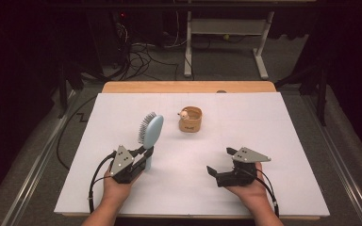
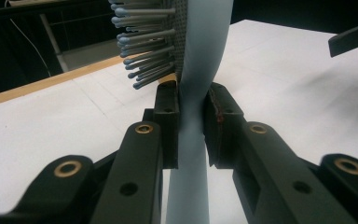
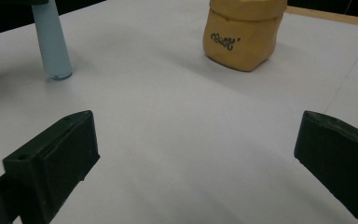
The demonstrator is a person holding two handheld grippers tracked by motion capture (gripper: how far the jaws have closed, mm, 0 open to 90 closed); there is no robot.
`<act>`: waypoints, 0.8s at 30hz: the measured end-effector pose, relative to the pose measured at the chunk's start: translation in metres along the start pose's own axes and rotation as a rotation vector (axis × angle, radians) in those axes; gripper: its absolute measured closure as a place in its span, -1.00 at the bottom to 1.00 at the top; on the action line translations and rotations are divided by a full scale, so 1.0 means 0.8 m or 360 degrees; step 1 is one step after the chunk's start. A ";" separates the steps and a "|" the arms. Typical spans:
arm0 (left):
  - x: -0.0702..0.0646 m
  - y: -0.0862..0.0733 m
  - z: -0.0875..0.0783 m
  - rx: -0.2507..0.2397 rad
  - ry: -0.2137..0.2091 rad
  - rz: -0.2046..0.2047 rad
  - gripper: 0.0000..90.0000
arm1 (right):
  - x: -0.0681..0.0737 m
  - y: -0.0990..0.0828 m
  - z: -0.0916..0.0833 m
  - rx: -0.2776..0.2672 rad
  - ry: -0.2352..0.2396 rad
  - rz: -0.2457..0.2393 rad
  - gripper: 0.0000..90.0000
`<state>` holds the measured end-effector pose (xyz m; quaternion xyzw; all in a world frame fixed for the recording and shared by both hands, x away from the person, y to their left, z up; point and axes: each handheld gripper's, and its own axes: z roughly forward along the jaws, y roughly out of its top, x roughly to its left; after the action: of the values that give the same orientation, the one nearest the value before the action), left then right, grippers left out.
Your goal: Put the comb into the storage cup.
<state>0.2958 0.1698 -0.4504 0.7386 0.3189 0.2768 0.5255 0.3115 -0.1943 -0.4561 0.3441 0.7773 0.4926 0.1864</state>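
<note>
A light blue hairbrush (image 1: 149,133) stands upright on the white table sheet (image 1: 264,122), its handle end (image 3: 52,42) resting on the sheet and its grey bristles (image 2: 144,46) facing left. My left gripper (image 1: 145,151) is shut on the brush's handle (image 2: 191,135), pads pressed on both sides. A small tan pouch (image 1: 190,119) with printed lettering (image 3: 223,41) sits at the table's middle, a small round thing at its rim. At the right, near the front edge, my right gripper (image 1: 220,161) stands open with nothing between its jaws, aimed left toward the pouch and brush.
The white sheet covers a wooden table whose edge (image 1: 188,86) shows at the back. Beyond it are a dark floor with cables (image 1: 141,56) and a white desk frame (image 1: 226,37). Metal rails run along both sides.
</note>
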 end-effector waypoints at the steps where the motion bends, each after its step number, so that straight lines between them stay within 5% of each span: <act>1: -0.001 0.000 0.000 -0.0003 -0.0001 0.0001 0.72 | 0.001 0.002 0.001 -0.0004 0.0007 -0.0001 -0.99; 24: -0.012 0.004 0.004 -0.0023 -0.0010 0.0059 0.72 | 0.042 0.061 0.022 -0.0135 0.0145 -0.0024 -0.99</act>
<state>0.2926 0.1597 -0.4488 0.7414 0.3015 0.2866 0.5266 0.3164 -0.1455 -0.4186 0.3071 0.7660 0.5390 0.1689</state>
